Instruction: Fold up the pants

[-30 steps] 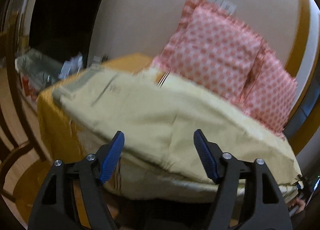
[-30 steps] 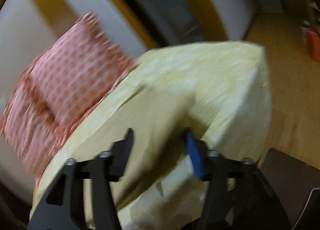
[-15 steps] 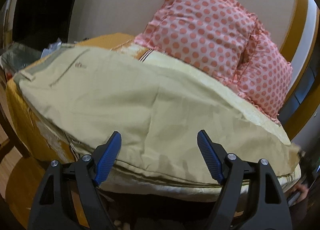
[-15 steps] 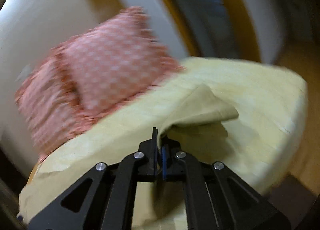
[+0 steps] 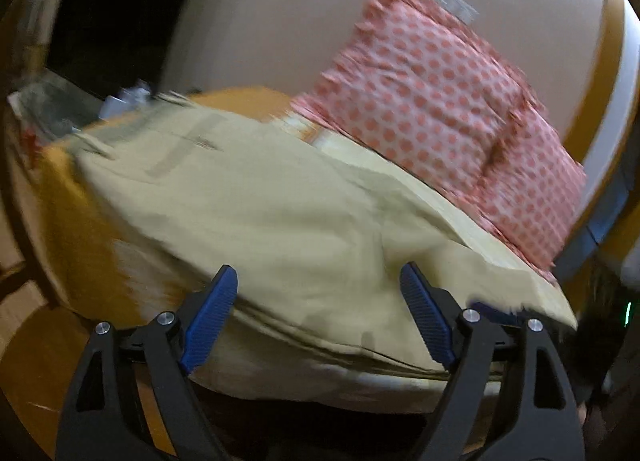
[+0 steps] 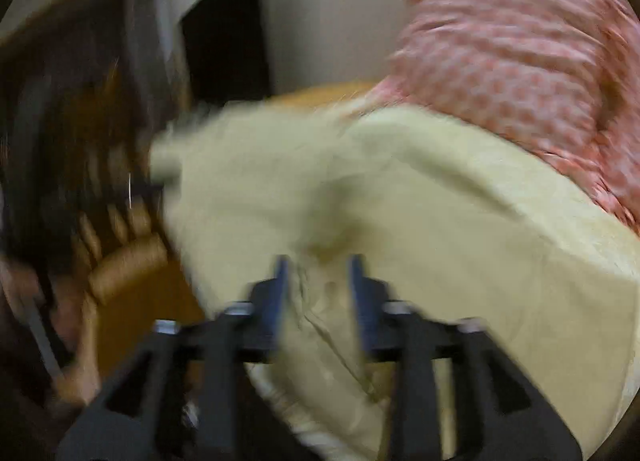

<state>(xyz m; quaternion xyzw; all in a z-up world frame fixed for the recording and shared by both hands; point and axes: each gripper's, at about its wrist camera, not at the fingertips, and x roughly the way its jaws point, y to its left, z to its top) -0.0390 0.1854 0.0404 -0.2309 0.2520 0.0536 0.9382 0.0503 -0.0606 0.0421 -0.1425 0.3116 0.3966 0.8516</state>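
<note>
Beige pants [image 5: 280, 213] lie spread over a bed with a pale yellow cover [image 5: 512, 261]; the waistband is at the far left. My left gripper [image 5: 320, 313] is open, its blue pads either side of the near edge of the pants, holding nothing. In the blurred right wrist view, my right gripper [image 6: 318, 293] is open by a narrow gap over bunched pants cloth [image 6: 256, 189], which lies folded back toward the left. Whether cloth sits between the pads is unclear.
Two pink polka-dot pillows [image 5: 432, 101] lean on the wall at the back right of the bed. An orange sheet [image 5: 68, 213] hangs off the left side. A dark doorway [image 5: 108, 13] and clutter are far left. Wooden chair backs [image 6: 120, 245] stand left of the bed.
My right gripper was shut on a pants leg half a second ago; it has swung left with the cloth and its jaws now stand slightly apart. My left gripper stayed open and shifted slightly.
</note>
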